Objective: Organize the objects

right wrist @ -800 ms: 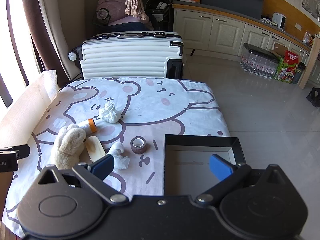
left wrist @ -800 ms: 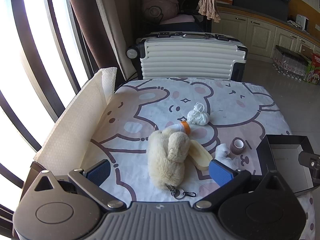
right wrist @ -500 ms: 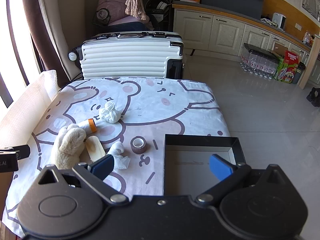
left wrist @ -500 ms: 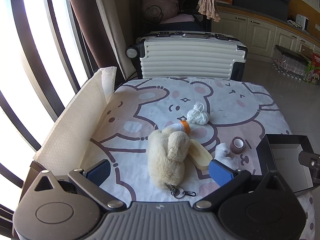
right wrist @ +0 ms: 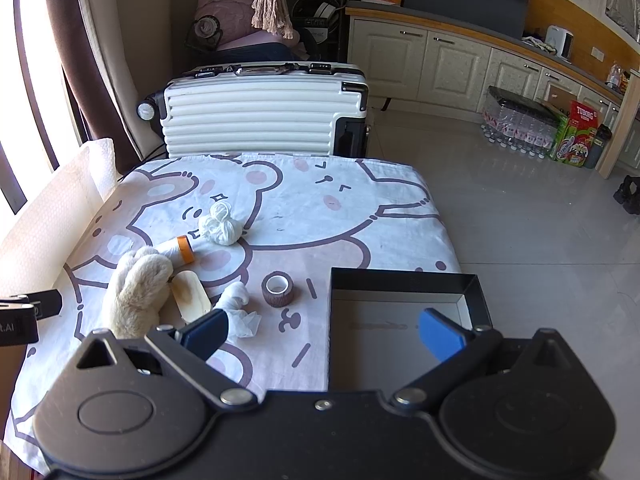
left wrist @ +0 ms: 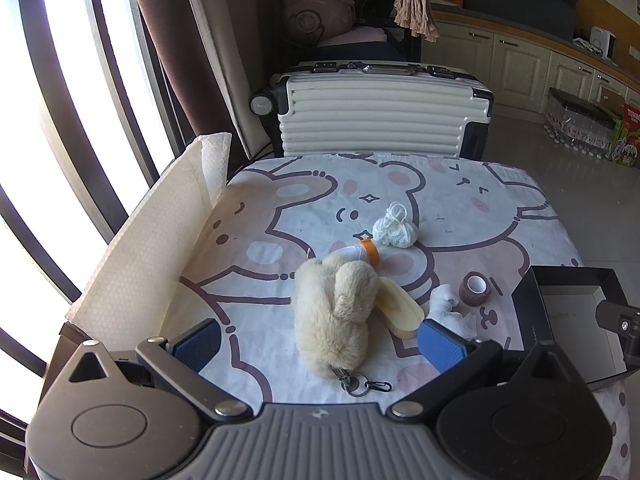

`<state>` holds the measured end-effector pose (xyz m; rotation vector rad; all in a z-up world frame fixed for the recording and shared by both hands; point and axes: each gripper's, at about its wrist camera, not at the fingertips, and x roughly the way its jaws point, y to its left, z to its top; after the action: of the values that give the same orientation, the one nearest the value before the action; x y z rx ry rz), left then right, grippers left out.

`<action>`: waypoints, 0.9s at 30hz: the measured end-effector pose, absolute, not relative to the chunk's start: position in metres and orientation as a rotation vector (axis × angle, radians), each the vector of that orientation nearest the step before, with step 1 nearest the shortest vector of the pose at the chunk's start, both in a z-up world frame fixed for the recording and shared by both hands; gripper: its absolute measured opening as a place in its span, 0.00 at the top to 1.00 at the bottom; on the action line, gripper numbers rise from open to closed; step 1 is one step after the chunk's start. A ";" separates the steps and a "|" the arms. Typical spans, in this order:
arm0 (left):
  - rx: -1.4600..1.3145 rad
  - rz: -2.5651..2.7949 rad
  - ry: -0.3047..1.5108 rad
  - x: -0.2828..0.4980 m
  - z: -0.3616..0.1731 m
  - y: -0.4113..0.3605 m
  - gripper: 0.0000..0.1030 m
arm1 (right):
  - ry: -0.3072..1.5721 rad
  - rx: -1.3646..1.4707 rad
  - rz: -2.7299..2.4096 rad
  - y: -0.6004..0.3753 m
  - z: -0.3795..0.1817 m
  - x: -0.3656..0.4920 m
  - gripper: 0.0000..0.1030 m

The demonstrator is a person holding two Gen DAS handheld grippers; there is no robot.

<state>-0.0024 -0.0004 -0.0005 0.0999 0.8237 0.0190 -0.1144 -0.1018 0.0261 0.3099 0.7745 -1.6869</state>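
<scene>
several loose items sit on the bear-print cloth (left wrist: 304, 208) left of the black box (right wrist: 404, 280); plush toy (left wrist: 334, 312) nearest, likely light, soft, squashy—pinch mid-body; left gripper (left wrist: 320, 340) and right gripper (right wrist: 322, 334) both spread, empty.

A cream plush toy (left wrist: 334, 312) lies on the bear-print cloth with a metal keyring clip (left wrist: 362, 383) at its near end. Touching its right side is a flat wooden piece (left wrist: 400, 312). Behind it lies a white bottle with an orange band (left wrist: 362, 253), then a ball of white string (left wrist: 394, 230). To the right sit crumpled white tissue (left wrist: 450, 307), 1 brown tape roll (left wrist: 475, 289) standing on end, and an open black box (right wrist: 404, 320).
</scene>
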 end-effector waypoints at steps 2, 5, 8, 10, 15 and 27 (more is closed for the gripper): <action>0.101 0.017 0.825 -0.003 -0.001 -0.001 0.00 | 0.775 0.311 -1.693 -0.102 0.026 -0.114 0.00; 0.104 0.015 0.826 -0.003 -0.003 -0.002 0.00 | 0.774 0.313 -1.700 -0.103 0.025 -0.114 0.00; 0.105 0.004 0.828 -0.002 -0.003 -0.001 0.00 | 0.772 0.332 -1.788 -0.104 0.024 -0.112 0.00; 0.104 0.003 0.827 -0.002 -0.003 -0.001 0.00 | 0.773 0.335 -1.807 -0.103 0.026 -0.112 0.00; 0.105 -0.008 0.827 -0.002 -0.003 -0.001 0.00 | 0.774 0.337 -1.819 -0.101 0.026 -0.112 0.00; 0.108 -0.023 0.830 -0.002 -0.003 -0.001 0.00 | 0.771 0.361 -1.915 -0.101 0.026 -0.111 0.00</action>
<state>-0.0022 -0.0011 -0.0033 0.1076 0.8297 -0.0228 -0.1109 -0.1008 0.0263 0.3605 0.7711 -1.9155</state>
